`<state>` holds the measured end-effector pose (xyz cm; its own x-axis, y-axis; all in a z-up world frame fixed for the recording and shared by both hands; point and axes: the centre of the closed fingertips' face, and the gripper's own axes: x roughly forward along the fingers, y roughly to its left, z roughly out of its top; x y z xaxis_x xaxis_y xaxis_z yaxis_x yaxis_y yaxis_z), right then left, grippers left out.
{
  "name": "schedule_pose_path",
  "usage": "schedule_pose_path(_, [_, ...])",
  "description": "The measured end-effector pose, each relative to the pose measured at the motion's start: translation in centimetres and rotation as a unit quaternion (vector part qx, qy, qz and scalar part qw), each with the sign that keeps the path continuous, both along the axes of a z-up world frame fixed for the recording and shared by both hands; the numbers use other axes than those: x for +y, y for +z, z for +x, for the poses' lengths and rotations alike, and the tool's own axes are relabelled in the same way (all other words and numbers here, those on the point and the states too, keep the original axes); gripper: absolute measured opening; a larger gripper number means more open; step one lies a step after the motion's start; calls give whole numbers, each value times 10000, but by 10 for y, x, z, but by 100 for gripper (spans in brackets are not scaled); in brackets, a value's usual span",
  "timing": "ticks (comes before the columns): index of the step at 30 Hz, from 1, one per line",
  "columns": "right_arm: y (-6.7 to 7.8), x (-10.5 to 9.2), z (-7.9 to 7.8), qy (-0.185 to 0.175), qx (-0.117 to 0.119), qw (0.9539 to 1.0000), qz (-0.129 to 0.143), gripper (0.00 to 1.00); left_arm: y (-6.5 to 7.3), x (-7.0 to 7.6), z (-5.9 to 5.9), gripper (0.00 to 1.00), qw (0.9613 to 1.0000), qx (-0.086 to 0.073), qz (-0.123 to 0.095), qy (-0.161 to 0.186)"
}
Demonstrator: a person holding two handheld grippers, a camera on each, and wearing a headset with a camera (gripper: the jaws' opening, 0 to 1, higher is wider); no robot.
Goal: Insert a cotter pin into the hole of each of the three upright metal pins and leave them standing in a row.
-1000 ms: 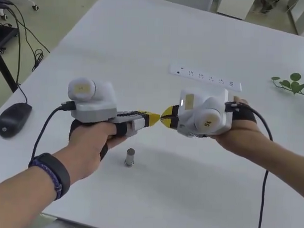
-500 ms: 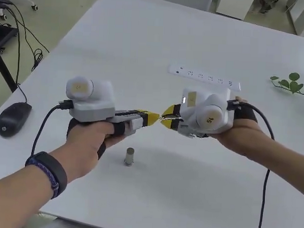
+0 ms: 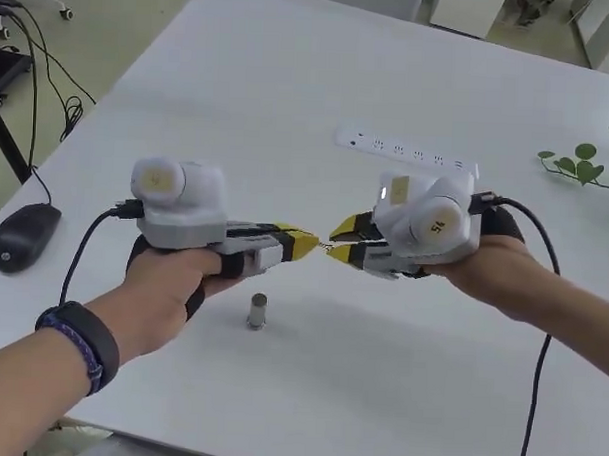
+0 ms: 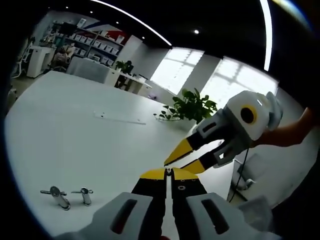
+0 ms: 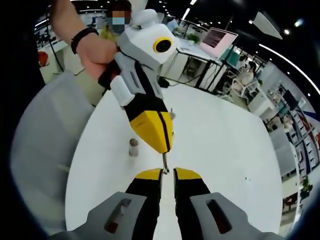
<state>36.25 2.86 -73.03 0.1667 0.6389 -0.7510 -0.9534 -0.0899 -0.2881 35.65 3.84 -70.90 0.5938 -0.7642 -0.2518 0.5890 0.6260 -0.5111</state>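
Left claw [image 3: 309,244], clamped on a cotter pin [image 5: 164,161], aims it lengthwise rightward into the right claw [image 3: 332,242], jaws parted.

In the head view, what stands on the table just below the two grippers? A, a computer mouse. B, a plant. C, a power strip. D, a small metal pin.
D: the metal pin stands upright on the table just below the left gripper, with the mouse far off to the side.

The right tongs [image 3: 333,242] have opened slightly.
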Motion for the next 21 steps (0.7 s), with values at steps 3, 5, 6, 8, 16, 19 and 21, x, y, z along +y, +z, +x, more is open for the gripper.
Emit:
schedule_pose_path(3, [0,0,-4,36,159,9999,44,10,0,-1,-2,0,9998,-101,60,-138])
schedule_pose_path(5, [-1,-1,-6,51,224,9997,52,10,1,-3,-4,0,9996,-145,89,-215])
schedule_pose_path(6, [-1,-1,-8,68,264,9996,46,10,2,-3,-5,0,9995,-177,100,-255])
schedule_pose_path(8, [-2,-1,-11,100,347,9993,47,10,3,-6,-8,0,9990,-249,128,-357])
schedule_pose_path(16, [-5,-3,-22,255,573,9980,-9,8,6,-13,-17,0,9960,-463,262,-717])
schedule_pose_path(19, [-6,-3,-25,277,670,9974,-12,7,7,-14,-20,0,9944,-536,333,-852])
schedule_pose_path(21, [-7,-3,-28,311,725,9969,-21,7,6,-14,-21,0,9932,-578,395,-932])
